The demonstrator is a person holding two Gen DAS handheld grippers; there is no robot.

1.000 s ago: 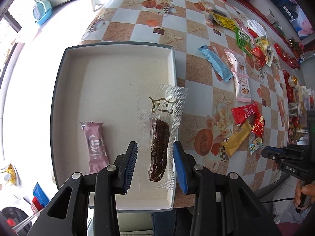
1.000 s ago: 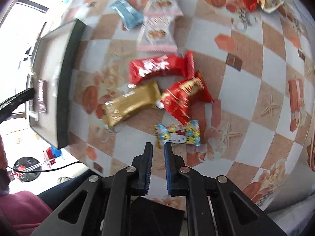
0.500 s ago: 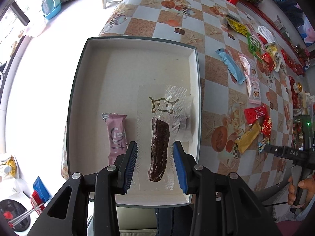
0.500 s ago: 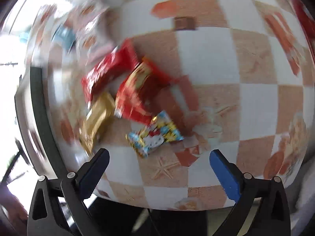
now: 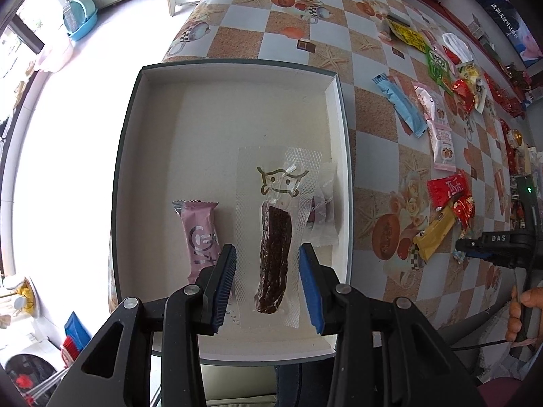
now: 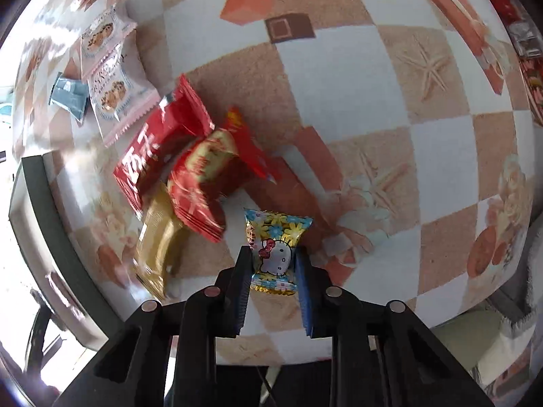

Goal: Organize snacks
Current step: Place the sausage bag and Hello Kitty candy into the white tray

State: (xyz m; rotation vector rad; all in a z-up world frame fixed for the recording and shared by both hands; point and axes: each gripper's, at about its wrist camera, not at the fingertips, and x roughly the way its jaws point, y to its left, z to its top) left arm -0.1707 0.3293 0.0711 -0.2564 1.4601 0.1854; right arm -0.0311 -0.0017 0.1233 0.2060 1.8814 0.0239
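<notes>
In the left wrist view a shallow white box holds a pink bar, a clear packet with a dark meat stick and a small pale packet. My left gripper is open above the meat stick packet, which lies between the jaws. In the right wrist view my right gripper is shut on a Hello Kitty candy packet at the table's front edge. The right gripper also shows in the left wrist view.
Beside the candy lie two red packets, a gold bar, pink cookie packets and a blue packet. The box rim is to the left. More snacks line the table's far side.
My right gripper opened wide, moved onto the Hello Kitty candy and closed on it. My left gripper pulled back over the box, staying open; the meat stick packet lies in the box.
</notes>
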